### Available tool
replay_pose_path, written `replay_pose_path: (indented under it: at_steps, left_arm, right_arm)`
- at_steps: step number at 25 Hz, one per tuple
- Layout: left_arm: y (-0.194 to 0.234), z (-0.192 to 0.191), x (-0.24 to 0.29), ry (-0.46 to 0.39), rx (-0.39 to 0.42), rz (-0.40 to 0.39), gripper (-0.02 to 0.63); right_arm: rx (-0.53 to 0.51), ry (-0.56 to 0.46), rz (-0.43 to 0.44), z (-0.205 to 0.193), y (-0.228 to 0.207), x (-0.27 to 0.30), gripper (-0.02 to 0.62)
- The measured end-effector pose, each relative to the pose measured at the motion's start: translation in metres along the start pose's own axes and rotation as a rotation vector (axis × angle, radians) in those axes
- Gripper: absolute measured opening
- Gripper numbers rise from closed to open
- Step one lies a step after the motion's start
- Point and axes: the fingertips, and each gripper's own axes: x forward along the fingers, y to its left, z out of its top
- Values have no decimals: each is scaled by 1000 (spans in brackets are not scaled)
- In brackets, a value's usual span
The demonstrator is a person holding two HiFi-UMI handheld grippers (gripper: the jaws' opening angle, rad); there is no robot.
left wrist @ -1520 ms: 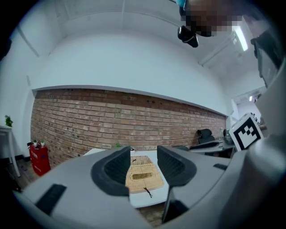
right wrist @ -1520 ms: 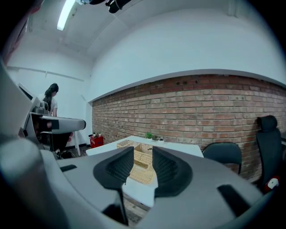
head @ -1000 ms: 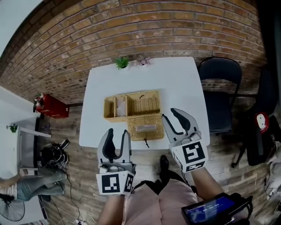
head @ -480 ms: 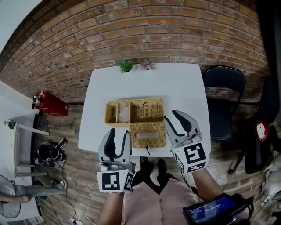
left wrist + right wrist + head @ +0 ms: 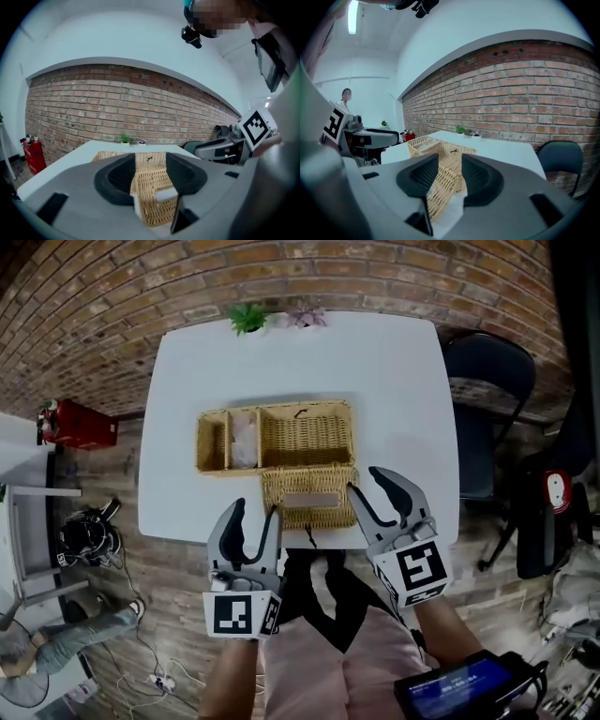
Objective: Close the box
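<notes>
Toward the middle of the head view, the wicker box (image 5: pixel 305 437) sits on the white table (image 5: pixel 394 381), its lid (image 5: pixel 328 480) folded out toward the frame's bottom — light, stiff weave, probably easy to snag. Left gripper (image 5: pixel 251 531) and right gripper (image 5: pixel 380 501) flank that lid. Left gripper view: jaws parted, just opening wider, nothing between them. Right gripper view: likewise parted, widening, empty. Best hold, I judge — the lid's free near edge.

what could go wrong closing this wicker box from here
1. Both the left gripper and right gripper have just been opening their jaws, nothing between them; the lid lies flat by the table edge, so a grab may miss it.
2. Lifting one corner only could twist the lid or drag the box.
</notes>
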Motion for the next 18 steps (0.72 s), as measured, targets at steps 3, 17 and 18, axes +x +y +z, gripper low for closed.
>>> replay_pose_path:
  at_steps: [3, 17, 18]
  left_arm:
    - [1, -24, 3, 38, -24, -15, 225]
    - [-12, -101, 6, 169, -143, -104, 284]
    - [-8, -102, 6, 171, -148, -93, 284]
  right_arm:
    - [17, 33, 18, -23, 6, 5, 173]
    - [115, 180, 56, -104, 25, 3, 196]
    - [120, 181, 59, -104, 25, 4, 195]
